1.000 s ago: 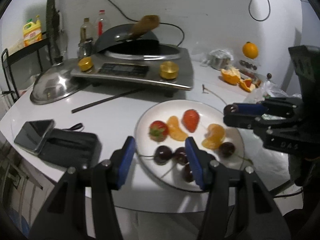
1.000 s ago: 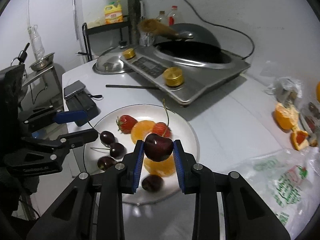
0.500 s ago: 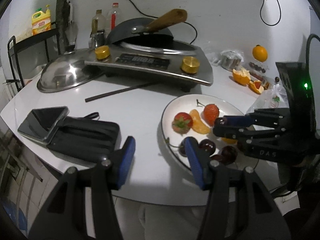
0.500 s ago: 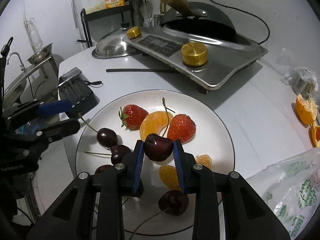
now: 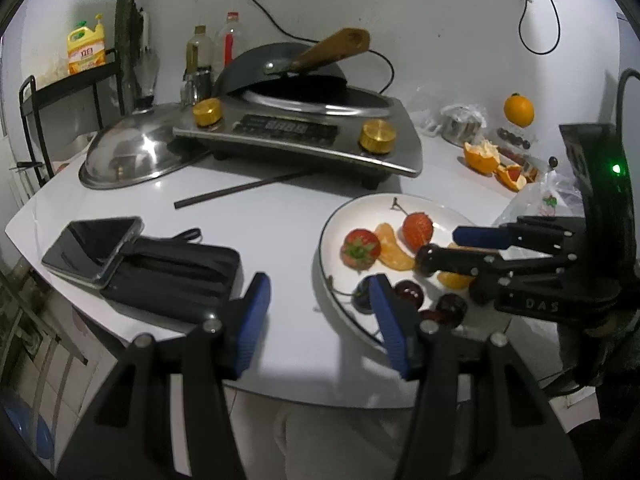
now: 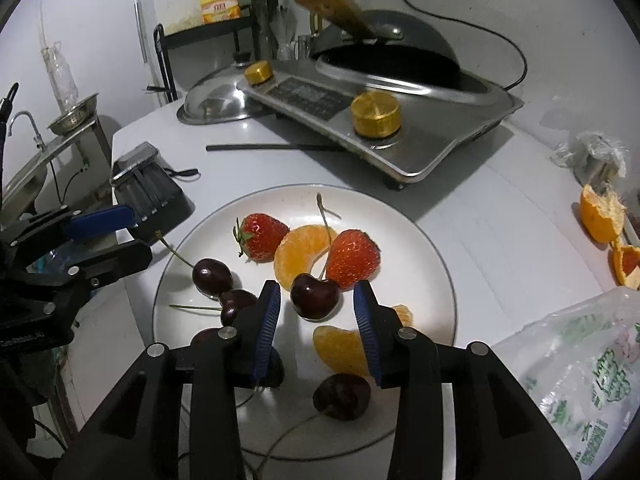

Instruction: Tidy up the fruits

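**Cherry lies between parted right tongs on the plate**

The right tongs (image 6: 316, 316) stand wide over the near half of the white plate (image 6: 424, 240). A dark cherry (image 6: 315, 295) sits on the plate between the two blue pads, clear of both, with its stem rising toward the far rim. Just beyond it lie an orange segment (image 6: 302, 254) and two strawberries: one (image 6: 352, 258) to the right of the segment, the other (image 6: 262, 236) to the left. Left of the tongs, a pair of cherries (image 6: 212, 276) rest touching one another, their stems pointing left. Nearer, another cherry (image 6: 341, 397) lies by the plate's near rim, with a second orange segment (image 6: 340, 350) just beyond it, partly hidden by the right pad.

The left tongs (image 5: 316, 316) are also wide and hold nothing; they hover over the table (image 5: 272, 220) at the plate's left edge, with the right pad over the rim. In that view the right tongs reach in from the right across the fruit.

Far on the table stands a steel cooker (image 5: 304, 136) with two brass knobs and a wok on top, and a steel lid (image 5: 128, 152) lies to its left. A dark chopstick (image 5: 240, 190) lies between the cooker and the plate. A phone (image 5: 92, 246) rests on a black pouch (image 5: 176, 276) at the left. Orange peel (image 6: 602, 218) and a plastic bag (image 6: 580, 364) sit at the right.
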`<state>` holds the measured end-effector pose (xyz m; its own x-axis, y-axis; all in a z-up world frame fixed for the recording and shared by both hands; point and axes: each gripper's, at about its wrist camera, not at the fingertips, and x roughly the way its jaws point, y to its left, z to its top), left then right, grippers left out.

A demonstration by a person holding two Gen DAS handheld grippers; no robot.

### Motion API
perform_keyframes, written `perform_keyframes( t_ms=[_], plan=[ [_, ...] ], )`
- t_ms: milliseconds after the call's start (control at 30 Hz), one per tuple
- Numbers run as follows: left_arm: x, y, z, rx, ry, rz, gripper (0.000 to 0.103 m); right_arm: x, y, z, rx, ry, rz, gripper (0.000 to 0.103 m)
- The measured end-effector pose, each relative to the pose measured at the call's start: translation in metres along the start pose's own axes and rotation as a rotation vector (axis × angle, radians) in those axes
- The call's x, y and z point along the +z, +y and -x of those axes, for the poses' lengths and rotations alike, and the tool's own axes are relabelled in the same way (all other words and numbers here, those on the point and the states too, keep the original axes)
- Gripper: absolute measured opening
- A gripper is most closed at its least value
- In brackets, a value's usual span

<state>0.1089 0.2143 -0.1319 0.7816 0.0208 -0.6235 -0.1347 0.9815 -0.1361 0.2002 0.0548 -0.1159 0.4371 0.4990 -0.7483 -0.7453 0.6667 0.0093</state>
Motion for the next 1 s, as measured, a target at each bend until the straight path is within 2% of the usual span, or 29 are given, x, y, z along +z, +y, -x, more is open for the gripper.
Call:
perform_keyframes(
  t_ms=[100,367,433,533,1000],
  plan=[
    [0.001,-0.008,0.007,-0.001,-0.014,-0.006,0.068,-0.002,-0.003,0.015,-0.008,-0.021,-0.010,0.040],
    [0.005,-0.037,0.028,-0.014,-0.058,-0.032,0.073,-0.015,-0.014,0.066,-0.046,-0.090,-0.036,0.041],
    [0.007,-0.047,0.035,-0.020,-0.074,-0.044,0.083,-0.019,-0.017,0.078,-0.056,-0.106,-0.045,0.041],
    [0.009,-0.060,0.045,-0.030,-0.096,-0.065,0.087,-0.026,-0.022,0.096,-0.070,-0.131,-0.061,0.041],
    [0.016,-0.129,0.081,-0.065,-0.169,-0.140,0.090,-0.066,-0.047,0.170,-0.135,-0.219,-0.121,0.041]
  ],
)
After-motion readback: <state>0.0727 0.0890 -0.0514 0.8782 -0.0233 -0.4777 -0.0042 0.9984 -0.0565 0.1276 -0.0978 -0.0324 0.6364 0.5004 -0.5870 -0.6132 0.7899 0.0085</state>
